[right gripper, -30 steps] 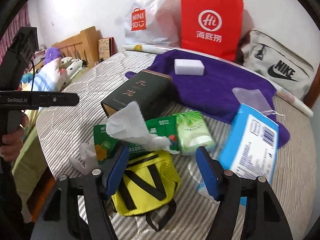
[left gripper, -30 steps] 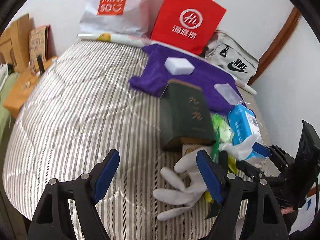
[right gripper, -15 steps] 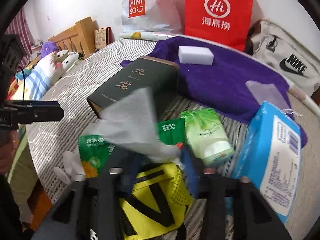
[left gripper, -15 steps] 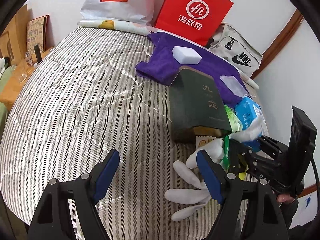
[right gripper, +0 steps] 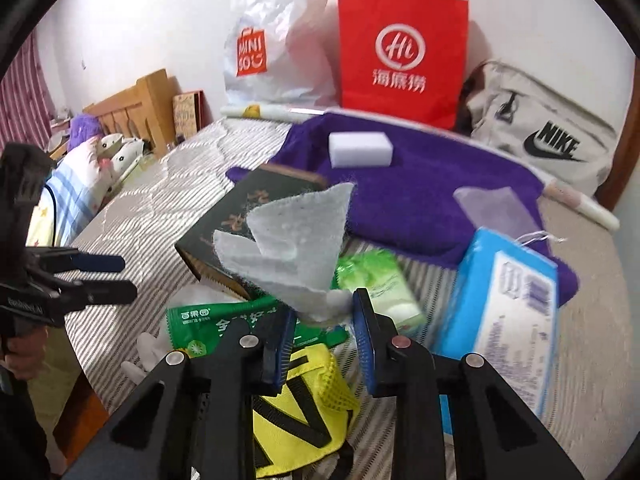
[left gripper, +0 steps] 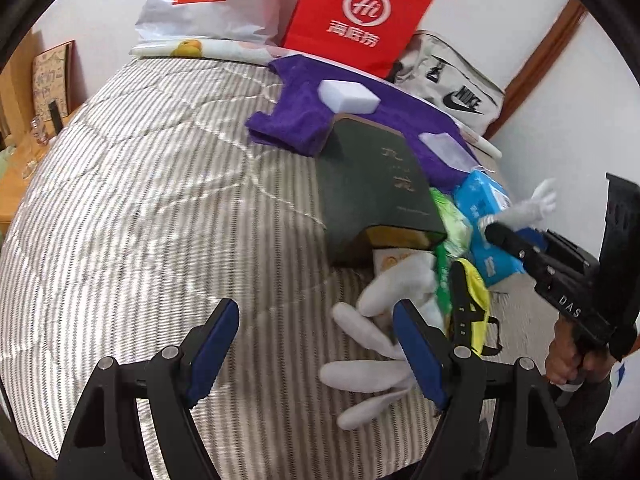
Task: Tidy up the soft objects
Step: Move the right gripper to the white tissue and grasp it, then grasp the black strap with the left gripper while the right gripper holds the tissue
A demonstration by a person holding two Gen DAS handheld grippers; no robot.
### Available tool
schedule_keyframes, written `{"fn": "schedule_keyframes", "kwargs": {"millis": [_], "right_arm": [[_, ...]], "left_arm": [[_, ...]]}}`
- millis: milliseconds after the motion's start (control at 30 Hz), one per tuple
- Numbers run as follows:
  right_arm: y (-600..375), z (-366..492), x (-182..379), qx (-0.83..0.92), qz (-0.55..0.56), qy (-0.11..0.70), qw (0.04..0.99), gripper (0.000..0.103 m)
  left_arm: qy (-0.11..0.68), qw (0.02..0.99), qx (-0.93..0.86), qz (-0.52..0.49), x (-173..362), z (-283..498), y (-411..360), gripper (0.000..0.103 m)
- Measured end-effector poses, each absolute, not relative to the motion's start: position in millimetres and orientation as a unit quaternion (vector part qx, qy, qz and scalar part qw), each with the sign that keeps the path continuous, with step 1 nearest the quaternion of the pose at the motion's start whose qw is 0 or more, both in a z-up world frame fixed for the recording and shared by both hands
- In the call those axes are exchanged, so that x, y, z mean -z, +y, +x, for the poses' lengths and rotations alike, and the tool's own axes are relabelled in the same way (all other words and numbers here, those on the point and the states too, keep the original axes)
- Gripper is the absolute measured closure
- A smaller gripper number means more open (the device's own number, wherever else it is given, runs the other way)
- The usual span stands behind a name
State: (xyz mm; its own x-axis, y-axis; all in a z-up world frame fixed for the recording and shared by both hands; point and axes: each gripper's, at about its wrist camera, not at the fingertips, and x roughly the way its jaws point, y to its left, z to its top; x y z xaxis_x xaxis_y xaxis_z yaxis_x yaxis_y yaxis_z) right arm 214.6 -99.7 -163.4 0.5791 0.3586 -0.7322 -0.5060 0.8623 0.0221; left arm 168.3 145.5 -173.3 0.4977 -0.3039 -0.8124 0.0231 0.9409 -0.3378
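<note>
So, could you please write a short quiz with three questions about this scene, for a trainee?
1. True or false: the left claw is shut on the white glove.
2. What lies on the purple towel? A) white foam block B) green packet C) yellow pouch
3. What does the right claw hold?

Key:
1. False; it is open above the glove.
2. A
3. The white tissue; its jaws have just been closing, with the tissue between them.
</note>
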Motion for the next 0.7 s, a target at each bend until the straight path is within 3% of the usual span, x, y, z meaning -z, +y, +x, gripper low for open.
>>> {"fn": "schedule_keyframes", "kwargs": {"millis": [500,567,633,700], "right_arm": [[-154,176,142,-0.215,-0.071,0.370,0.901,0.075],[-163,170,142,-0.213,-0.068,0.370,0.902,0.075],[-173,163,144,-0.210,-0.066,0.370,0.902,0.075],[-183,158,146,-0.209,-0.060,0.371,0.903,0.075]], "left_arm": [[0.490,0.850,0.164,-0.100,161,139,57,0.027],[0.489,0.852,0.157,-0.098,162,134,49,0.030],[0.492,0.850,0.157,-0.104,165,131,44,0.042],[0.496,0.846,0.157,-0.114,168,129,39,0.044]]}}
